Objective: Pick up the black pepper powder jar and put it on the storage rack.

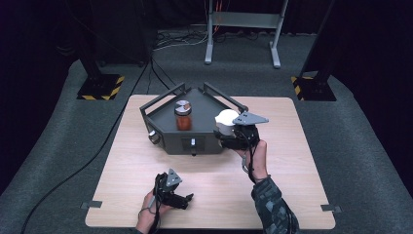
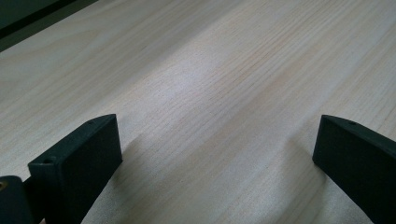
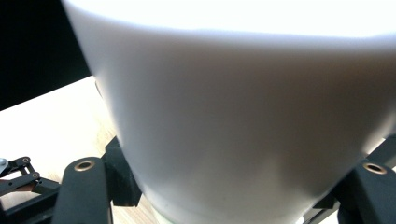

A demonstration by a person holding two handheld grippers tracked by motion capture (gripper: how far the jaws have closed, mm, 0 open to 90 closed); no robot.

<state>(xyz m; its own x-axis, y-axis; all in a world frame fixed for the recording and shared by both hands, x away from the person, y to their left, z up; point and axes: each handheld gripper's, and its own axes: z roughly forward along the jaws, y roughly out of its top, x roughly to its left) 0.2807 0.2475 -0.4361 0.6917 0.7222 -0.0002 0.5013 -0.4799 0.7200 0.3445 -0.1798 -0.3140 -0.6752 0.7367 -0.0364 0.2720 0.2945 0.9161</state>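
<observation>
A dark grey five-sided tray (image 1: pixel 170 139) with rails stands at the back middle of the wooden table. Inside it stands a jar (image 1: pixel 183 116) of orange-red contents with a silver lid. My right gripper (image 1: pixel 228 130) is shut on a white cup (image 1: pixel 225 120), held at the tray's right front corner. In the right gripper view the white cup (image 3: pixel 243 116) sits very close between the two jaws. My left gripper (image 1: pixel 187 198) lies low near the table's front edge. Its jaws stand wide apart over bare wood in the left gripper view, my left gripper (image 2: pixel 217 154) holding nothing.
The tray has a knob (image 1: pixel 154 137) on its left front and a small panel (image 1: pixel 192 143) on its front face. Beyond the table are grey carpet, black stands with yellow-striped bases (image 1: pixel 100 87), cables and a metal frame (image 1: pixel 242 30).
</observation>
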